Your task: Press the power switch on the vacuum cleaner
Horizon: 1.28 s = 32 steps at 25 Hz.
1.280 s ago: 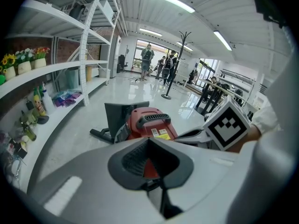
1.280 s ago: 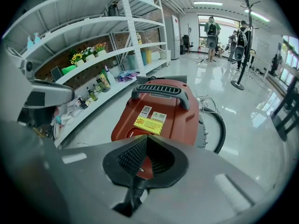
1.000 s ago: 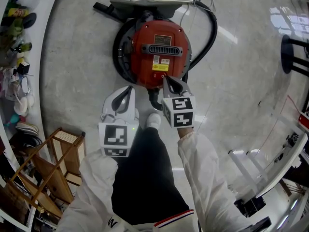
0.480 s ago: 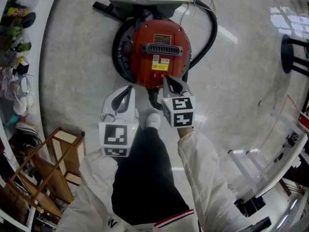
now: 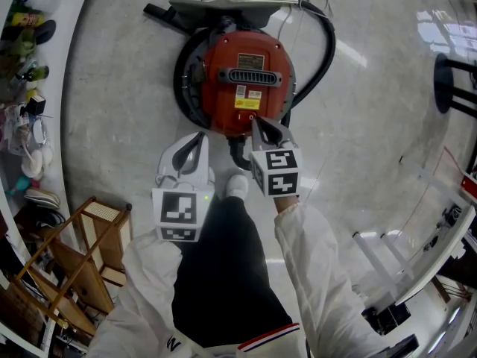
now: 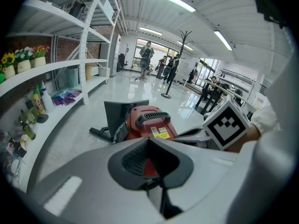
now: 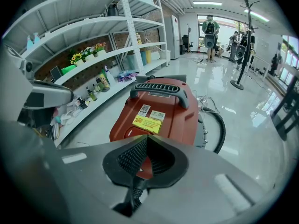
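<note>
Red and round, the vacuum (image 5: 246,73) sits on the glossy pale floor (image 5: 373,140), not far from the floor's left edge, where white shelves (image 7: 93,45) run along the wall. A black grip (image 5: 252,75) crosses its top, and a yellow label (image 5: 248,103) lies on the side nearer the person. A black hose (image 5: 326,47) loops round its right side to a grey nozzle (image 5: 223,4) lying beyond it.

The right gripper (image 5: 256,121) reaches to the near rim of the vacuum. Its jaws are closed tip to tip and grip nothing. In the right gripper view the joined tips (image 7: 146,136) stand over the red shell (image 7: 161,108) just below the label, with an oval button (image 7: 131,131) in the shell just left of them. Whether the tips touch the shell cannot be told.

The left gripper (image 5: 200,136) is to the left, near the vacuum's near-left rim but apart from it. In the left gripper view its jaws (image 6: 148,139) are also closed on nothing, and the vacuum (image 6: 149,120) shows beyond them.

The person's white shoe (image 5: 237,187) is on the floor between the two grippers. A wooden rack (image 5: 74,252) stands at the floor's near-left edge, and a black stand (image 5: 447,80) at the right.
</note>
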Each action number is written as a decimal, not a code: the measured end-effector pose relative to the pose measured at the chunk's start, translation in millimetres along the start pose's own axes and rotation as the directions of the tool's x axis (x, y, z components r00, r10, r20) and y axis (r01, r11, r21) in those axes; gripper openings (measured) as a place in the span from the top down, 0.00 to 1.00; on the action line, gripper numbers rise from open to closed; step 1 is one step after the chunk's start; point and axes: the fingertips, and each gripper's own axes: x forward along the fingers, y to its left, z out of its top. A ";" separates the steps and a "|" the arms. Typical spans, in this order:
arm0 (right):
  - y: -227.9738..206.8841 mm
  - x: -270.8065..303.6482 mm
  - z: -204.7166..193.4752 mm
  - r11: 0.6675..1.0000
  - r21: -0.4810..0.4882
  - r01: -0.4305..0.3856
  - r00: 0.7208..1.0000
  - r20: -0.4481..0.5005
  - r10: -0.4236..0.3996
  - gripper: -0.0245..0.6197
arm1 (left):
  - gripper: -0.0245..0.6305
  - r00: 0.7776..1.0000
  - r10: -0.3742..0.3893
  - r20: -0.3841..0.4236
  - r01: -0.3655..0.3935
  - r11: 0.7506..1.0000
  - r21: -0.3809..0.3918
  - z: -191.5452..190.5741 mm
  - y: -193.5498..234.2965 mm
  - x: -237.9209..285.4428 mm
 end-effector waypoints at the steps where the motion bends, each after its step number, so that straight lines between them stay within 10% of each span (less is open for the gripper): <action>1: 0.1 0.2 0.1 1.000 0.001 0.000 1.000 0.001 0.000 0.96 | 0.96 1.000 0.001 0.000 -0.001 1.000 0.000 0.1 0.0 0.0; 32: 7.9 -41.1 11.4 1.000 0.009 -0.013 0.999 0.033 0.012 0.96 | 0.96 0.999 0.006 0.046 -0.009 0.997 0.077 27.4 -25.4 -31.8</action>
